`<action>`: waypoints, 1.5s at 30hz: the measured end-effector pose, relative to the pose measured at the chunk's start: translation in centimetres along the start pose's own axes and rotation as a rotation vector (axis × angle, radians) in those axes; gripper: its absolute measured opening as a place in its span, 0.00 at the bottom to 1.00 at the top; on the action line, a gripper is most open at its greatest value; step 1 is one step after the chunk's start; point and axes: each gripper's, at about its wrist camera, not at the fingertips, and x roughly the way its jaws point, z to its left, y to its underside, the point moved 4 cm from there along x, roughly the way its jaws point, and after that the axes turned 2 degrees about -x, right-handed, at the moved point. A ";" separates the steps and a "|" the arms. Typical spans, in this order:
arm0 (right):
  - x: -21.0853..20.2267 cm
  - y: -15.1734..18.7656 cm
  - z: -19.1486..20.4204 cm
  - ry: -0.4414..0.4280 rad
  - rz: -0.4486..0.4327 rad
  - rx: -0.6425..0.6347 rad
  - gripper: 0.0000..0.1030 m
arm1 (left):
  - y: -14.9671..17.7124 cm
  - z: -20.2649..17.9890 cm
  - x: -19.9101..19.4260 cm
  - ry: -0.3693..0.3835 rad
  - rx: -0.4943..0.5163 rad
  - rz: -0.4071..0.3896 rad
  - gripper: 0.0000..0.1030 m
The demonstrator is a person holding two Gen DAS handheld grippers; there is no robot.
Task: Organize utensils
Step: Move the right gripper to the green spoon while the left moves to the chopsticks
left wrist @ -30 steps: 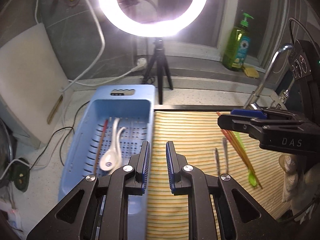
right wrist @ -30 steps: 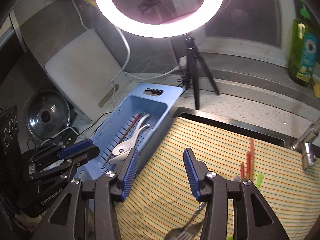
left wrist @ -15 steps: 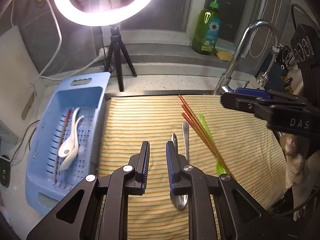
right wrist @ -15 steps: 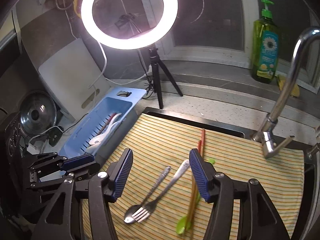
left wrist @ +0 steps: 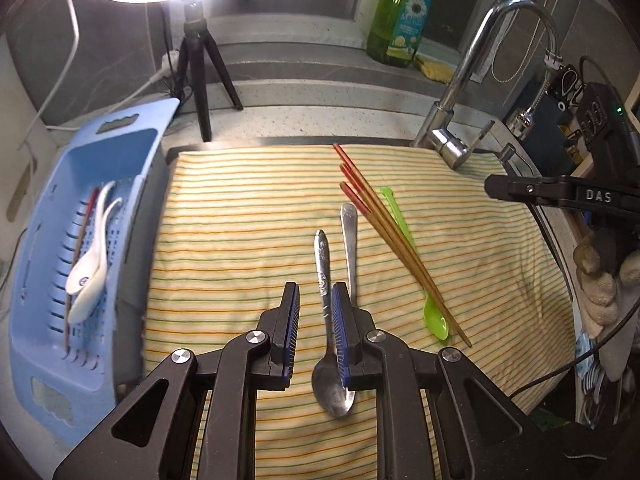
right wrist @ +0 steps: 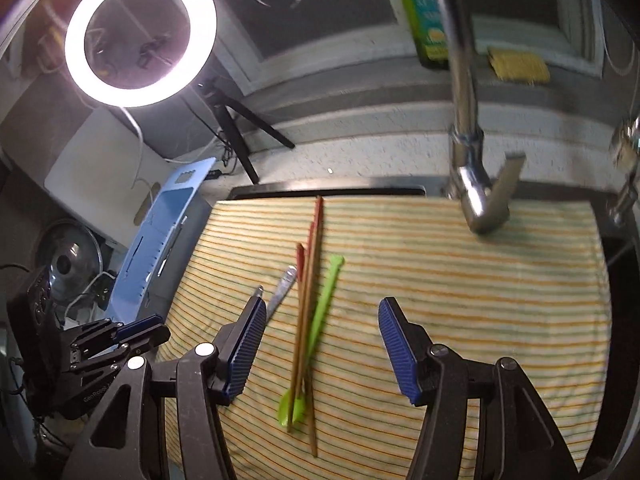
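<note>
left gripper jaws slightly apart, empty, over steel spoon; right gripper jaws closing, empty, above red-tipped wooden chopsticks.

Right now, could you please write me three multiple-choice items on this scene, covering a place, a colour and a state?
1. Where do the white spoons lie? A in a mug; B in the blue basket; C on a plate.
2. What colour is the plastic spoon beside the chopsticks? A green; B white; C red.
3. The ring light is: A off; B lit; C lying flat.
Key: B, both rest on the basket's slotted floor; A, it is bright green; B, it glows white.
</note>
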 end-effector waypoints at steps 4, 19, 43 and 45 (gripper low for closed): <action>1.5 0.7 -1.0 -0.035 0.050 0.041 0.39 | 0.1 -0.3 0.9 0.010 0.011 0.019 0.15; 7.8 -0.2 1.6 -0.128 0.180 0.031 0.20 | 0.3 -3.7 4.3 0.132 0.027 0.110 0.15; 10.0 -0.6 -1.2 -0.085 0.236 0.105 0.11 | -2.3 -6.0 9.4 0.194 -0.039 0.177 0.15; 9.6 -0.6 -1.5 -0.097 0.231 0.118 0.11 | -2.6 -6.2 9.8 0.185 -0.033 0.181 0.15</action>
